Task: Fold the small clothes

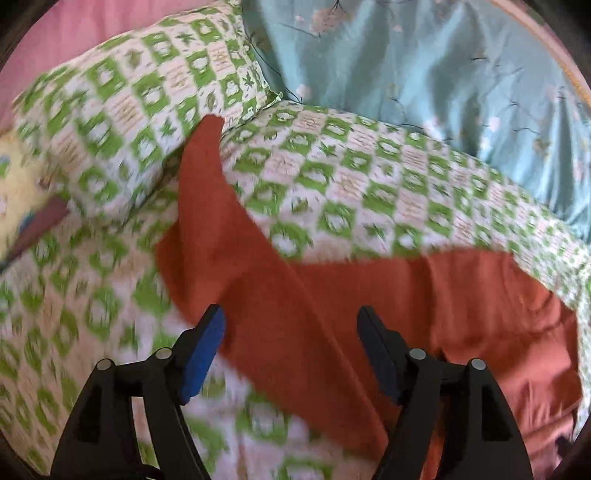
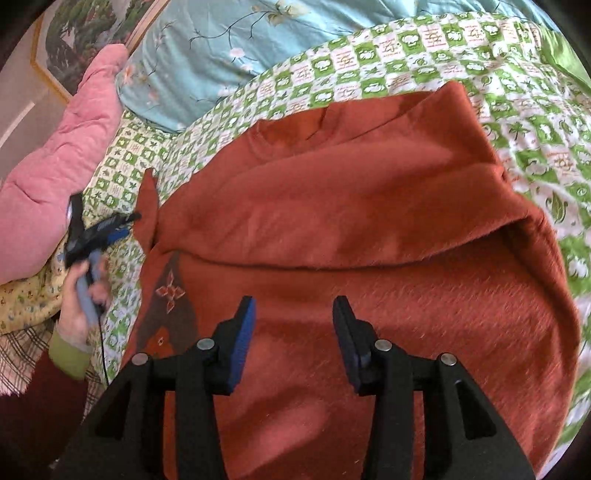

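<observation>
A rust-red knit sweater (image 2: pixel 369 221) lies on the green-and-white checked bed sheet (image 2: pixel 406 48). Its upper part is folded over the body along a crease across the middle. A brown patch with a flower motif (image 2: pixel 170 295) shows at its left edge. My right gripper (image 2: pixel 293 304) hovers over the sweater's lower half, jaws open with nothing between them. In the left wrist view one sleeve (image 1: pixel 207 206) stretches away toward the pillow. My left gripper (image 1: pixel 290 317) stands wide open above that sleeve, gripping nothing. A person's hand (image 2: pixel 79 310) holds the left gripper at the sweater's left side.
A checked pillow (image 1: pixel 129 110) lies beyond the sleeve. Behind it are a light blue floral quilt (image 1: pixel 424 74) and a pink cushion (image 2: pixel 55 177). A yellow printed cloth (image 1: pixel 14 184) sits at the left edge, and a framed picture (image 2: pixel 85 33) leans at the back.
</observation>
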Action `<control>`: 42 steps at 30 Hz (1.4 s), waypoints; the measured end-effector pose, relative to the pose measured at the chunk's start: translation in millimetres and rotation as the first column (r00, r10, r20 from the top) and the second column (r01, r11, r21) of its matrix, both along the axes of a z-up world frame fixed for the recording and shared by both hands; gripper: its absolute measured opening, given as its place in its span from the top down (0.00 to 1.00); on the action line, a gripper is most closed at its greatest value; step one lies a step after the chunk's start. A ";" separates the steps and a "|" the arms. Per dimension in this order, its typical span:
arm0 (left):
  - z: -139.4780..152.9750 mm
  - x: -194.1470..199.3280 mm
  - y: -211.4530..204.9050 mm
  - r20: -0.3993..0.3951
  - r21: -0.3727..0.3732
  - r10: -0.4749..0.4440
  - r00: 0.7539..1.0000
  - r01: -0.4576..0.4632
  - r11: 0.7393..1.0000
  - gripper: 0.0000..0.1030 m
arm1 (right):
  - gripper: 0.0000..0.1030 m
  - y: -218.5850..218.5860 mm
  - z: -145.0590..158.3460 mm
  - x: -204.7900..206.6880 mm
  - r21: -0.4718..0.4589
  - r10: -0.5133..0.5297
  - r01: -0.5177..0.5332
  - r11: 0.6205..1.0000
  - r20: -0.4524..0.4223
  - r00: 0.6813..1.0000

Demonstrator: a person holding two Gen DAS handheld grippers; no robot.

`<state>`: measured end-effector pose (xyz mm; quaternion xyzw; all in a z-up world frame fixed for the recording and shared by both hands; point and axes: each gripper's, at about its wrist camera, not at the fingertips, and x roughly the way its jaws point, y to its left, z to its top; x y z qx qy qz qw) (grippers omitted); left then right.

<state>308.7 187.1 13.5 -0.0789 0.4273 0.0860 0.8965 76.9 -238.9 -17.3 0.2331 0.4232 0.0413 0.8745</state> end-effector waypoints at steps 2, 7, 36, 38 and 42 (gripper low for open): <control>-1.0 27.5 5.1 -0.023 0.019 0.023 0.999 -0.023 1.000 0.21 | 0.55 3.6 -1.6 -1.6 0.011 0.007 -0.007 1.000 -0.005 1.000; -25.2 93.3 31.8 -0.144 0.151 0.165 0.976 -0.143 0.978 0.19 | 0.55 10.3 -4.9 -3.8 0.019 0.030 -0.030 0.999 -0.019 0.999; 85.0 -29.8 -175.0 0.261 -0.159 -0.393 0.882 0.441 0.883 0.98 | 0.55 -8.6 5.8 -40.2 0.081 -0.063 0.059 0.995 0.045 0.997; 82.2 -42.8 -211.3 0.272 -0.148 -0.452 0.849 0.501 0.852 0.98 | 0.55 -14.2 7.8 -45.9 0.080 -0.083 0.079 0.994 0.054 0.995; 57.0 -59.5 -268.2 0.237 -0.140 -0.543 0.806 0.581 0.802 0.98 | 0.55 -30.7 8.7 -58.4 0.089 -0.136 0.131 0.987 0.060 0.989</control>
